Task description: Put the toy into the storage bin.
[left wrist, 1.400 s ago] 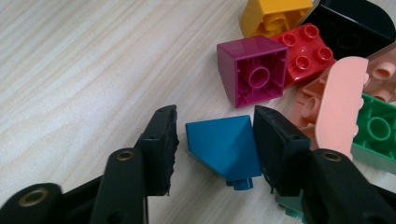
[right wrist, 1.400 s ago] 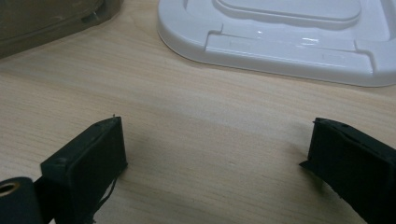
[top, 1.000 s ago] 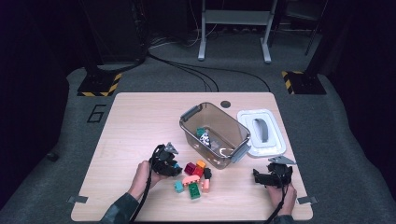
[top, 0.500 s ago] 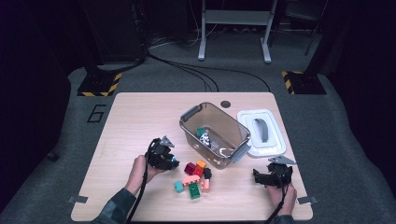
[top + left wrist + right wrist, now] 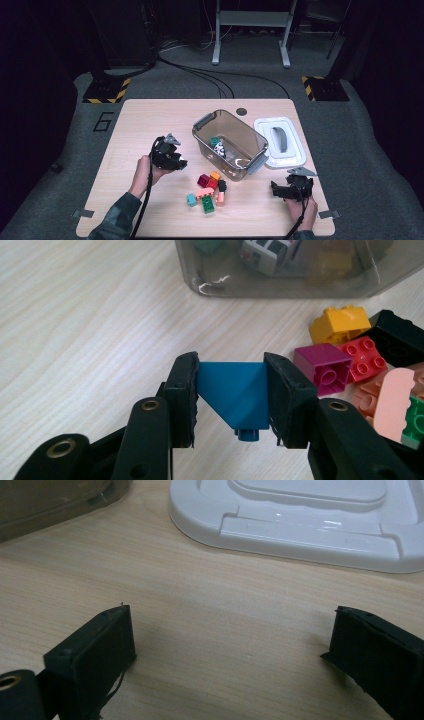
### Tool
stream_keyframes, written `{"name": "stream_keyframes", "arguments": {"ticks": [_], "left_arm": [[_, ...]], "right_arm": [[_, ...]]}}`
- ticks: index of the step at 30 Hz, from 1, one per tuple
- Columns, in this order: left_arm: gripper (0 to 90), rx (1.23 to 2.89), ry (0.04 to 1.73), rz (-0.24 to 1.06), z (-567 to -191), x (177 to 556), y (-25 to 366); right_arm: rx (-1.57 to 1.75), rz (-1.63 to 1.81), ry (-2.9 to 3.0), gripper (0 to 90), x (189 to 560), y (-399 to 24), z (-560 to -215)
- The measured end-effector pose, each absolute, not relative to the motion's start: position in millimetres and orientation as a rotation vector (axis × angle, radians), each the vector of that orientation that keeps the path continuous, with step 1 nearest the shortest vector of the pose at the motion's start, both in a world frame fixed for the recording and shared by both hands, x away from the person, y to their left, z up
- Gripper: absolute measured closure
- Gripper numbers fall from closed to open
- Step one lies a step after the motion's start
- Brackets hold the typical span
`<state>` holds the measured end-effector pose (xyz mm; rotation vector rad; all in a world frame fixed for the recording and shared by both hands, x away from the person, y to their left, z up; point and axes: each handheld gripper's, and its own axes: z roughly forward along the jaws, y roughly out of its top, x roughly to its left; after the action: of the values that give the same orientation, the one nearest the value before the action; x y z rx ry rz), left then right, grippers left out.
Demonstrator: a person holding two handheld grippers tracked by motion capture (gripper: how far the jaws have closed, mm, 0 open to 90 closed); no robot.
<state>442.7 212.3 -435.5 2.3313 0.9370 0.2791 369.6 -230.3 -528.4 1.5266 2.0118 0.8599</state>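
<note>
Left gripper view, bin top cropped

the surface is evenly lit from overhead while the room around it falls away nearly black. glare streaks the white lid just ahead of the right claw. soft shadows sit under both claws, whose near parts blur.

**Right gripper spread wide above bare wood**

The right gripper holds its jaws far apart over the pale tabletop. Ahead lies a white lid; a clear bin's corner sits ahead-left.
</note>
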Motion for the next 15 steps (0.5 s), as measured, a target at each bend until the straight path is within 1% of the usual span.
{"name": "stream_keyframes", "arguments": {"ticks": [15], "left_arm": [[59.0,2.313,0.965,0.329,-412.8,457.9,220.0]], "right_arm": [[1.527,0.860,2.012,3.2,369.6,-230.2,-528.4]]}}
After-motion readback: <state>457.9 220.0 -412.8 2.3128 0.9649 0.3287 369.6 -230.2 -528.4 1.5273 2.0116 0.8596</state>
